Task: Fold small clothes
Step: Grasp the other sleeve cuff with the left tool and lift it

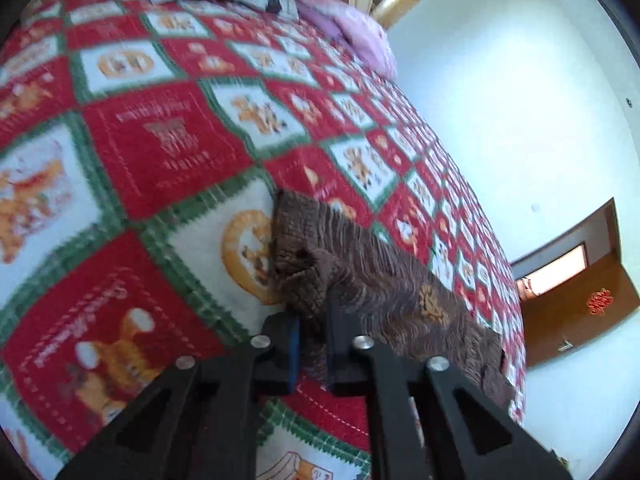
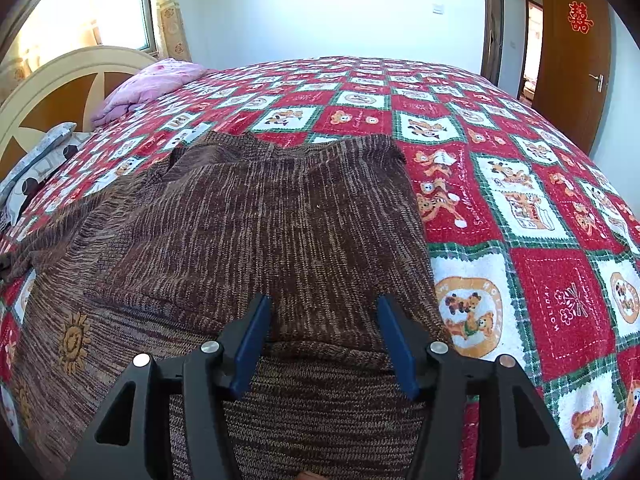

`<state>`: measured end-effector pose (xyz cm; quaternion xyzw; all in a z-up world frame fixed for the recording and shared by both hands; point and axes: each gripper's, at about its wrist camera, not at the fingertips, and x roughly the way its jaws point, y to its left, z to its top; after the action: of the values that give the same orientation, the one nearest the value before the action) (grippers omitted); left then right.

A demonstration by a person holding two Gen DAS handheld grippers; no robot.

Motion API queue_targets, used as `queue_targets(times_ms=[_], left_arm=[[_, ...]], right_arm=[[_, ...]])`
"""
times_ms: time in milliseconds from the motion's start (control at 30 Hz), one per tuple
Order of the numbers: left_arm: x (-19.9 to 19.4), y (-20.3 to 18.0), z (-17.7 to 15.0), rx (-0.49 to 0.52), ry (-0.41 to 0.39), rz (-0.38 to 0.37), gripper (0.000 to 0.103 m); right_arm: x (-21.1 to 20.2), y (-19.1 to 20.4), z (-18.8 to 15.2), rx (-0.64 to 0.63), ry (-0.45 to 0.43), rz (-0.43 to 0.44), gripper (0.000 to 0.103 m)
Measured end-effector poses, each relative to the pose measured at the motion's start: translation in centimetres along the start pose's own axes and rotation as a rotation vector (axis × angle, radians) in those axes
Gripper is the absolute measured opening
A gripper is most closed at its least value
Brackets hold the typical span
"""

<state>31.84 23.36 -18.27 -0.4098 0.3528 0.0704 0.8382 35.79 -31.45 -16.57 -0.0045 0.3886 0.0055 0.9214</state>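
We see a brown knitted sweater [image 2: 256, 216] spread over a bed covered with a red, white and green patchwork blanket [image 2: 520, 240] printed with cartoon bears. In the right wrist view the sweater lies across the near left part of the bed, its body flat and a fold of it turned back toward us, with a sleeve trailing toward the left edge and an orange sun motif [image 2: 74, 342] near its hem. The right gripper [image 2: 324, 340] stands about half open above the folded part, its blue pads on either side of a ridge of knit, though we cannot tell whether they press on it. In the left wrist view the left gripper [image 1: 312, 344] has its fingers drawn narrow, pinching a bunched end of the sweater [image 1: 360, 280] between the blue pads; that end lies on a white square of the blanket. A pink quilt [image 2: 148, 88] and a grey patterned pillow [image 2: 36, 168] sit at the head of the bed by the cream headboard [image 2: 60, 80]. A brown door [image 2: 576, 60] stands past the far right corner.
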Motion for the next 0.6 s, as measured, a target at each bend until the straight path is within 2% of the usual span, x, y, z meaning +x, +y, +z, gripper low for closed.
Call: queue_targets(times_ms=[100, 300, 467, 600], left_arm=[[-0.7, -1.0, 0.4, 0.032, -0.028, 0.001, 0.01], [-2.8, -4.6, 2.5, 0.052, -0.098, -0.054, 0.01], [-3.6, -10.3, 2.5, 0.126, -0.118, -0.129, 0.01], [-3.6, -16.3, 0.3, 0.207, -0.094, -0.209, 0.01]], right_arm=[[0.0, 0.0, 0.0, 0.0, 0.0, 0.001, 0.058], [0.0, 0.0, 0.0, 0.0, 0.0, 0.0, 0.058], [0.0, 0.0, 0.0, -0.001, 0.0, 0.0, 0.058], [0.0, 0.0, 0.0, -0.001, 0.0, 0.0, 0.058]])
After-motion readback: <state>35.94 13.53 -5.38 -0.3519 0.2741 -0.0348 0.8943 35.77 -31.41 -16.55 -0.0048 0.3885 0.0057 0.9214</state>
